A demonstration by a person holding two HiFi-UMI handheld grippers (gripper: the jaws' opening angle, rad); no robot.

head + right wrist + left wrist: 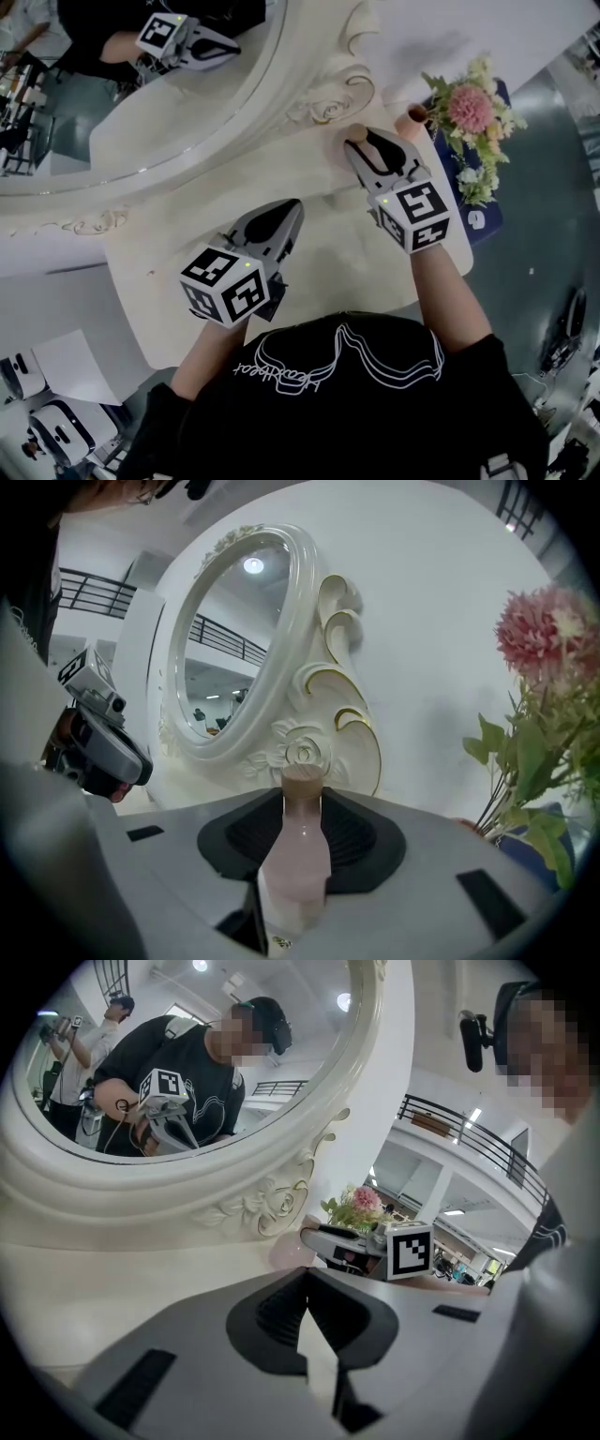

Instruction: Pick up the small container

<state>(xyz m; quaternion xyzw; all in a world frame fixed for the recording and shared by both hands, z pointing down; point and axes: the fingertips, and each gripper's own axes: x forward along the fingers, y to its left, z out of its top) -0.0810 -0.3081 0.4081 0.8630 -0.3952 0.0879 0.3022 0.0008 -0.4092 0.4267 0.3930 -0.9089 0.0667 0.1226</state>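
Bottle, pink with a tan cap, stands upright on the table just in front of the mirror frame's base. Right gripper clamps its sides. Left gripper, further out from the mirror, is closed and empty.

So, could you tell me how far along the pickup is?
Done: the right gripper sits around the small container, a pink bottle. In hand: its jaws look closed on the bottle's sides. Left: the lift; the bottle appears to stand on the table. The left gripper is shut, empty.
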